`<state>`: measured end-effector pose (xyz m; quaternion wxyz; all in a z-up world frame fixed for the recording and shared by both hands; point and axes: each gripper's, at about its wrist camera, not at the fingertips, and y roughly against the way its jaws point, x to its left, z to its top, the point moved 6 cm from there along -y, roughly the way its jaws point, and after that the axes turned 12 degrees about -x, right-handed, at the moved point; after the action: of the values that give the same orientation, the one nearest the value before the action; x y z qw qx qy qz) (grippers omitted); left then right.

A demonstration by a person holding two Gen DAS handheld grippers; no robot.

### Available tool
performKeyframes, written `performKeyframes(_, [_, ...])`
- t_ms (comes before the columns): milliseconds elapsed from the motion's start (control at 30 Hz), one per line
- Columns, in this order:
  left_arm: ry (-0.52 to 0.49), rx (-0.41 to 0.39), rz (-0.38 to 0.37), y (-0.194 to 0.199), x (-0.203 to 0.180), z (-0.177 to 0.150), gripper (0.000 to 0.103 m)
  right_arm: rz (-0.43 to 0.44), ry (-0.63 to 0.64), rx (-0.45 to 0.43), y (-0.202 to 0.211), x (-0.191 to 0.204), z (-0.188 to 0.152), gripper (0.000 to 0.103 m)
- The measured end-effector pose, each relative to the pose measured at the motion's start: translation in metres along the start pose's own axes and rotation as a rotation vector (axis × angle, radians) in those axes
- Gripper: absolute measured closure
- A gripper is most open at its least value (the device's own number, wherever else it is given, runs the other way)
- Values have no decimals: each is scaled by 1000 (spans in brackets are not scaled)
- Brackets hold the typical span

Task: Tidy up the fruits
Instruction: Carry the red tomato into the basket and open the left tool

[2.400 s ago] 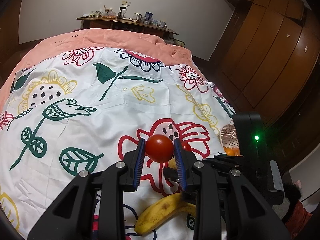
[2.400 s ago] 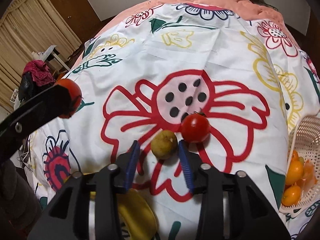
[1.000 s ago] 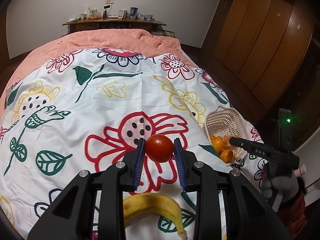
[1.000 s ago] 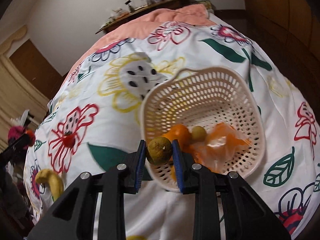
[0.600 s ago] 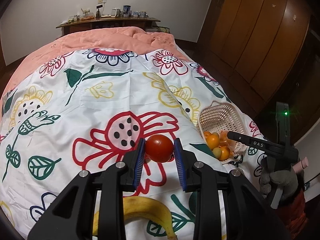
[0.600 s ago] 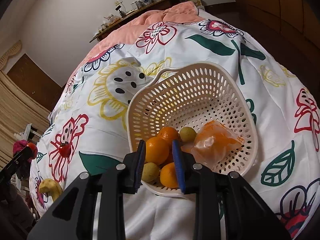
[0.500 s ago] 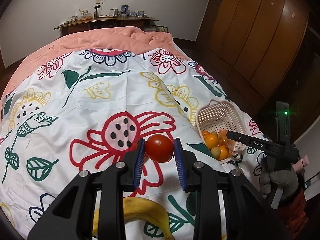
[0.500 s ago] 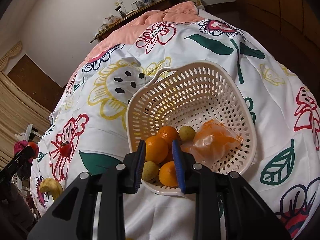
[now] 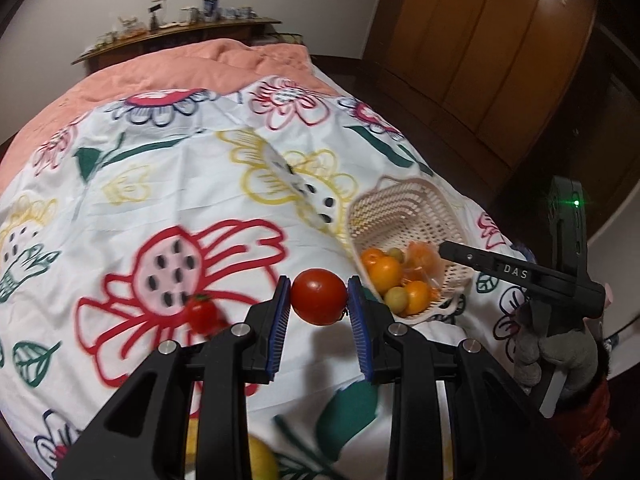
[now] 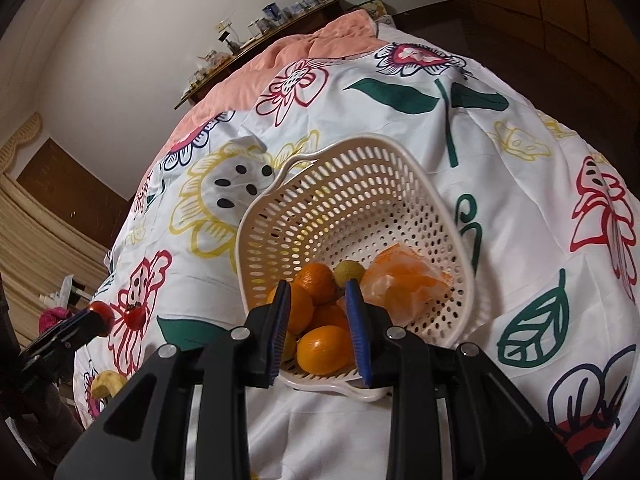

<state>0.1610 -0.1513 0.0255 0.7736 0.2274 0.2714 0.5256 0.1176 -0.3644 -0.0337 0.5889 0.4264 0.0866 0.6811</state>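
Note:
My left gripper (image 9: 319, 316) is shut on a red tomato (image 9: 318, 295) and holds it above the flowered sheet, left of the cream basket (image 9: 394, 204). The basket holds several oranges (image 9: 385, 273), small greenish fruits (image 9: 396, 297) and an orange plastic bag (image 10: 404, 280). My right gripper (image 10: 319, 334) is open and empty just above the basket's near rim (image 10: 332, 386). It shows at the right of the left wrist view (image 9: 520, 272). A second tomato (image 9: 201, 312) lies on the sheet. A banana (image 10: 106, 384) lies near the sheet's front edge.
The bed carries a white flowered sheet (image 9: 160, 184) over a pink quilt (image 9: 192, 68). A wooden wardrobe (image 9: 500, 52) stands to the right. A cluttered shelf (image 9: 180, 32) runs along the far wall. The sheet drops off beyond the basket.
My right gripper let its greenish fruit go into the basket and now stands open over it. My left gripper has carried the tomato right, nearer the basket.

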Motion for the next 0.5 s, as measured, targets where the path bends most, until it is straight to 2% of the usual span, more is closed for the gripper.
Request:
performKeyframes(300, [-91,39,-108,-41,-58,9,73,-3,-42,-25,7,-15,5,74])
performKeyframes(500, [-115,68,-164,-63,-86,10,73,0,-59,-35,11,-23,8,74])
